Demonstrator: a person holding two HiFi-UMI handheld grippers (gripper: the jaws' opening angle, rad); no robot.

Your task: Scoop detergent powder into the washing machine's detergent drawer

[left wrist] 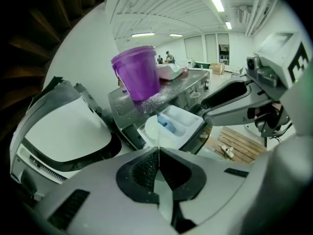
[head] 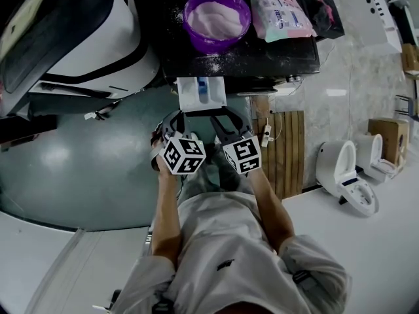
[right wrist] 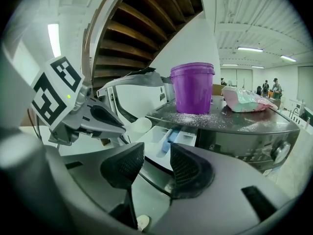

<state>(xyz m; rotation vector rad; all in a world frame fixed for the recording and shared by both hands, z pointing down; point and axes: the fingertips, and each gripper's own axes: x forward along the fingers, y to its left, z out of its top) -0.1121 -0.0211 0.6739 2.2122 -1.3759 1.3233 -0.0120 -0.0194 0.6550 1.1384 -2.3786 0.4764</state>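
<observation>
At far left, washer door (head: 98, 38) hangs open over a grey-green floor (head: 85, 169). Next, L gripper (left wrist: 158, 155): jaws clamped on the thin handle of a white scoop (left wrist: 157, 129), whose bowl sits at the left edge of the pulled-out detergent drawer (head: 188, 95). Can't tell if it's over the compartment or just beside it, nor whether it's loaded.

Looks like the tip-in step, or the start of a run to the bucket. To do it well: hold the bowl level till it's fully over the compartment w/ the blue insert beside it, then roll the wrist slowly — the grip is on a slim handle, so a fast turn could let it twist.

Purple bucket (right wrist: 191, 89) stands on the washer top (head: 275, 54), powder (head: 215, 18) inside, w/ spilt grains (right wrist: 195, 116) round its base — spills look likely here. R gripper (right wrist: 156, 153) is spread open, nothing in it, near the drawer front. A pouch (head: 281, 15) lies right of the bucket.

Further right: wooden slats (head: 288, 149), then toilets (head: 340, 169) on a pale floor. Big showroom-type hall w/ strip lights.
</observation>
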